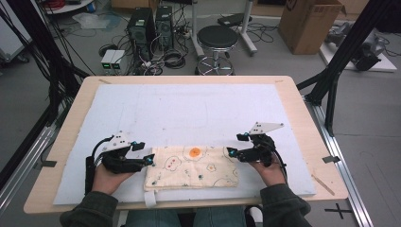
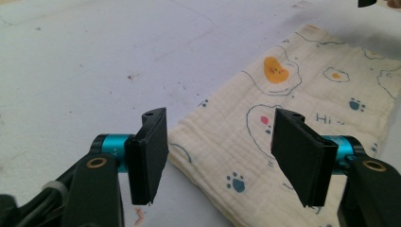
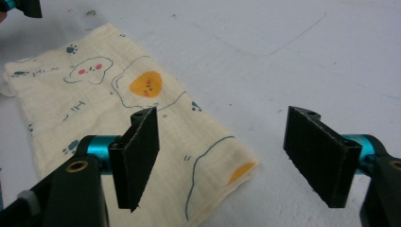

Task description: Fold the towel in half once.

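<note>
Since cloth (image 1: 191, 167) lies folded flat near front edge of white mat (image 1: 184, 109), I judge fold finished, so nothing gripped. My left gripper (image 1: 150, 159) wide, empty, just off cloth's left end; jaws stand above that corner in left gripper view (image 2: 265, 156), no pad touching. My right gripper (image 1: 230, 151) wide, empty, at cloth's right end (image 3: 118, 118). Both flank cloth, ready to regrip or smooth. Mat around cloth bare, no obstacle. White strap (image 1: 150, 198) hangs off desk's front edge. Stool (image 1: 217, 38), computer towers (image 1: 151, 26), cardboard box (image 1: 309, 23) on floor beyond far edge.
</note>
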`<state>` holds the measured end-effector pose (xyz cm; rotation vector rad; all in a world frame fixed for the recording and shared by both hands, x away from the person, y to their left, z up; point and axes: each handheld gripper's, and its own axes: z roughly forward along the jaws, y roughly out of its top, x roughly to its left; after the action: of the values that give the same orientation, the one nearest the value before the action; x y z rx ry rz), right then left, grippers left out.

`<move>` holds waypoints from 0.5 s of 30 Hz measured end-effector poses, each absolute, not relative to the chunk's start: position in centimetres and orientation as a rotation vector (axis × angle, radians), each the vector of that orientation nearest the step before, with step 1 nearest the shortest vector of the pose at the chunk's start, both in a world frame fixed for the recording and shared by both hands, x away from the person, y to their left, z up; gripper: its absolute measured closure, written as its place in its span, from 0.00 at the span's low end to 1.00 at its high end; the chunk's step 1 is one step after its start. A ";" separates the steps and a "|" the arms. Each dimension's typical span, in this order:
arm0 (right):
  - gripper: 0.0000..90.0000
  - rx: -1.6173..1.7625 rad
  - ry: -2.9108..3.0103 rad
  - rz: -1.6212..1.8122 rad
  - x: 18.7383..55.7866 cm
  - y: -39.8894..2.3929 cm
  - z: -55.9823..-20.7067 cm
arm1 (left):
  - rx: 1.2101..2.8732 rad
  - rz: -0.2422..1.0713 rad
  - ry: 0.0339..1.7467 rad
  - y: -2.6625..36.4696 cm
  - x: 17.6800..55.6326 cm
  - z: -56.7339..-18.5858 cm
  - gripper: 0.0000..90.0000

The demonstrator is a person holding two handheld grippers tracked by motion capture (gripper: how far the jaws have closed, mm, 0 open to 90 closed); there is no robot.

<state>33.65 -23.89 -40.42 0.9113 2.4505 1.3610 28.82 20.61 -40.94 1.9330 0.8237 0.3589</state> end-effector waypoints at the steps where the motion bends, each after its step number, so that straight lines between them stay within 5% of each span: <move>1: 0.28 0.906 2.448 1.364 33.6 -23.9 -40.4 | 1.934 0.352 0.824 20.7 28.7 -40.9 0.40; 15: 0.22 0.909 2.461 1.330 33.1 -23.8 -40.5 | 1.931 0.345 0.829 21.1 28.4 -40.9 0.35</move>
<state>33.14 -23.85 -40.54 0.9089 2.4612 1.3298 28.41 21.14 -40.87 1.9310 0.8290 0.3449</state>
